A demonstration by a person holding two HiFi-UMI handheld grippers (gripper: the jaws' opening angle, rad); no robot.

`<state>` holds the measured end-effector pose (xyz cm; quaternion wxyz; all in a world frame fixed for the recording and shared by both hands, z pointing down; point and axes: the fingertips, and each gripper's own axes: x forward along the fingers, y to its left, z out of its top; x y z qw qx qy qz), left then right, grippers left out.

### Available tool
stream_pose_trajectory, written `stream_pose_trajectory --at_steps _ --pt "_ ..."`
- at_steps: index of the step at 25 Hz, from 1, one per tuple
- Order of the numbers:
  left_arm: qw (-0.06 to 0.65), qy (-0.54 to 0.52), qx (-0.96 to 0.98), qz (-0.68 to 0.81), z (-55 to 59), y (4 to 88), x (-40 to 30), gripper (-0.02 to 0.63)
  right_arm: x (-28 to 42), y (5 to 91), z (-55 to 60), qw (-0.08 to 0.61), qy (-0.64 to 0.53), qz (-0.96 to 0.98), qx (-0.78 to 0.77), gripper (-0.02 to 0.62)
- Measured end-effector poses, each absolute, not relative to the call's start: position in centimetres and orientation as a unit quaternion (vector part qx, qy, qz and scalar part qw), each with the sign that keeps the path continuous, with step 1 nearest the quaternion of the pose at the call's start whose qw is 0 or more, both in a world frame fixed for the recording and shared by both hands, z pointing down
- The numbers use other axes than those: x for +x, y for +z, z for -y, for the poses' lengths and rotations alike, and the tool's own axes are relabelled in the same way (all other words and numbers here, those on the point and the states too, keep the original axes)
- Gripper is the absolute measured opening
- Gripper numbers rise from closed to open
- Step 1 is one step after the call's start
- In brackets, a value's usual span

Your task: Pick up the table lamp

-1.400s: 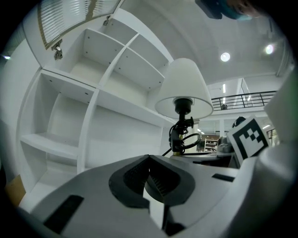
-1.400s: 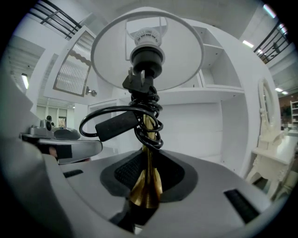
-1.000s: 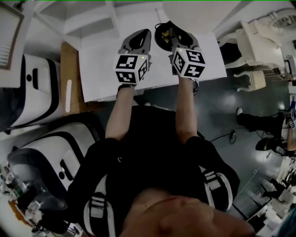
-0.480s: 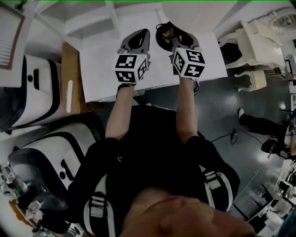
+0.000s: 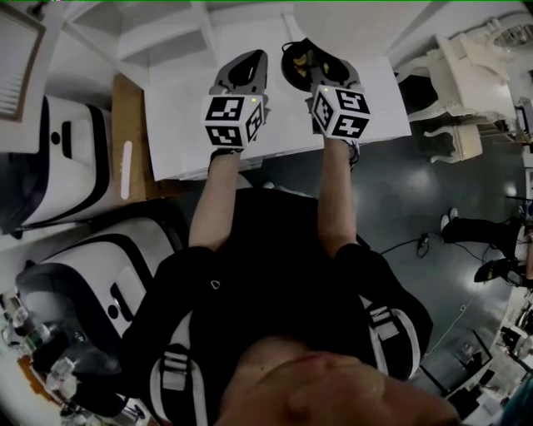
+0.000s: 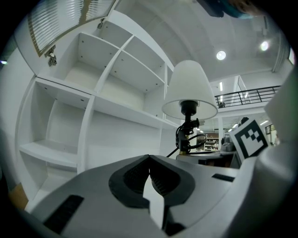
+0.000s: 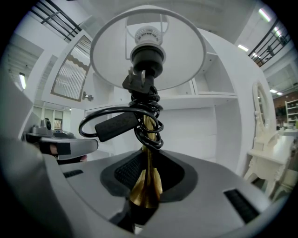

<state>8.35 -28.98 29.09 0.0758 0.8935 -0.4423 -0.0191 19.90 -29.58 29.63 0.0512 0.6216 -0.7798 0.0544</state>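
Note:
The table lamp stands on the white tabletop (image 5: 187, 125); its white shade (image 5: 350, 23) shows from above in the head view. My right gripper (image 5: 310, 63) is shut on the lamp's brass stem (image 7: 148, 139), low down where it flares. A black cord (image 7: 116, 123) is coiled round the stem under the shade (image 7: 149, 51), and the right gripper (image 7: 146, 179) hides the lamp's base. My left gripper (image 5: 250, 66) hangs beside it to the left, shut on nothing (image 6: 150, 159). From there the lamp (image 6: 188, 90) stands clear to the right.
A white open shelf unit (image 5: 166, 37) rises behind the table. White and black appliances (image 5: 67, 158) and a wooden board (image 5: 125, 141) lie to the left. Ornate white furniture (image 5: 454, 83) is at the right, and someone's legs (image 5: 479, 229) stand on the dark floor.
Both grippers have hardly moved; the left one has edged slightly leftward. The person on the floor at the right has shifted.

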Motion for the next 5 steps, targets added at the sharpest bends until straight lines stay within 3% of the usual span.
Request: stream_pose_trajectory --at_steps 5 --pt "0.079 -0.011 0.895 0.44 28.56 29.72 8.66 0.011 20.11 30.17 29.24 0.053 0.058 0.779 0.622 0.106"
